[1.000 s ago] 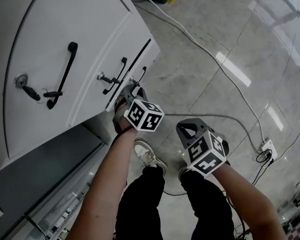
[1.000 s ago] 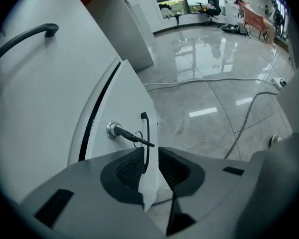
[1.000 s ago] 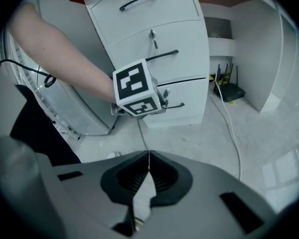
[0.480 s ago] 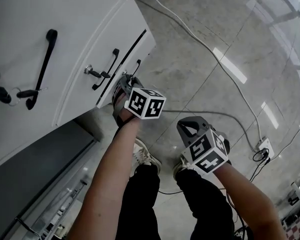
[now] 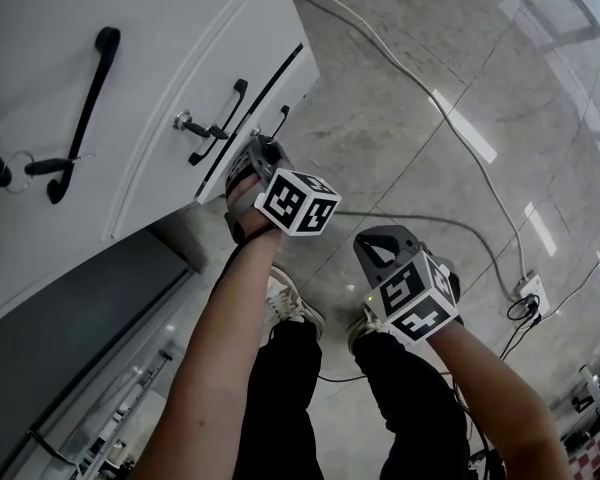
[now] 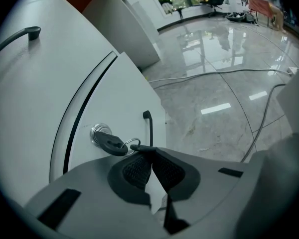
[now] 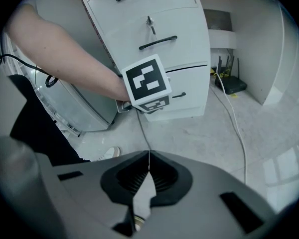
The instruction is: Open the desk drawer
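A white drawer unit stands at upper left, with a black handle on each drawer. My left gripper is at the lowest drawer. Its jaws are closing, and their tips pinch the lower end of that drawer's thin black handle. In the left gripper view the left gripper has a key in the drawer's lock just to its left. A dark gap separates this drawer from the one above. My right gripper hangs shut and empty over the floor, its tips together.
A grey cable crosses the glossy tiled floor to a socket box at right. The person's shoes stand below the grippers. The middle drawer's handle and its key sit just left of the left gripper.
The left gripper's jaws, spread around the lowest handle a second ago, have closed onto it. Both hands have stayed nearly in place. The head view has shifted slightly.
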The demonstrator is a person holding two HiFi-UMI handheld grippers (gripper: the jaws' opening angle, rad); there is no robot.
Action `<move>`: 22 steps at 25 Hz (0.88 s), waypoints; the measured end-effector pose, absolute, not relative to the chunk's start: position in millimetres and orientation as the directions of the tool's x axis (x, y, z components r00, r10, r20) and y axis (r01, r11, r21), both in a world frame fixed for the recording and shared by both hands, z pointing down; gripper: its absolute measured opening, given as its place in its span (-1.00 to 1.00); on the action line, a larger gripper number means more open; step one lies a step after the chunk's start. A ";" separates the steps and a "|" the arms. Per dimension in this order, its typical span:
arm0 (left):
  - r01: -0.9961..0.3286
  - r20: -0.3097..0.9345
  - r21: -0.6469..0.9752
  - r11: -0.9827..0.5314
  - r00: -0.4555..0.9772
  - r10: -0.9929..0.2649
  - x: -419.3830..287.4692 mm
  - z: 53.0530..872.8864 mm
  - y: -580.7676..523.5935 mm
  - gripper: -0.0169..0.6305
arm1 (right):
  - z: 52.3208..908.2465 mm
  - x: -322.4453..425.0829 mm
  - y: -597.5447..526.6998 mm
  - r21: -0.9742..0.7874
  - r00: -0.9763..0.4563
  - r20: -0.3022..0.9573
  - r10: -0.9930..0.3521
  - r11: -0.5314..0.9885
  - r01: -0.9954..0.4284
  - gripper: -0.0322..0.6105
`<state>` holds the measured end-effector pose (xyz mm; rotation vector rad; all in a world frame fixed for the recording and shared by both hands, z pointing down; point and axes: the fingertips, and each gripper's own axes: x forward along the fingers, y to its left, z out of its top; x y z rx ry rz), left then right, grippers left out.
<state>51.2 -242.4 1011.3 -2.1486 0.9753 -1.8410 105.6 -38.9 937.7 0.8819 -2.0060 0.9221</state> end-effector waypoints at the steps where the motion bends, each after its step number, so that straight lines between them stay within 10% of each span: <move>1: -0.369 0.830 -0.506 -0.780 0.038 -0.556 51.3 1011.1 -241.6 -0.91 | 938.1 104.5 -37.4 -0.308 -0.486 0.832 -0.267 0.505 -0.806 -0.85; 22: -0.335 0.831 -0.511 -0.792 0.043 -0.554 63.2 1011.2 -204.0 -0.91 | 945.1 109.8 -23.3 -0.306 -0.487 0.846 -0.217 0.550 -0.777 -0.85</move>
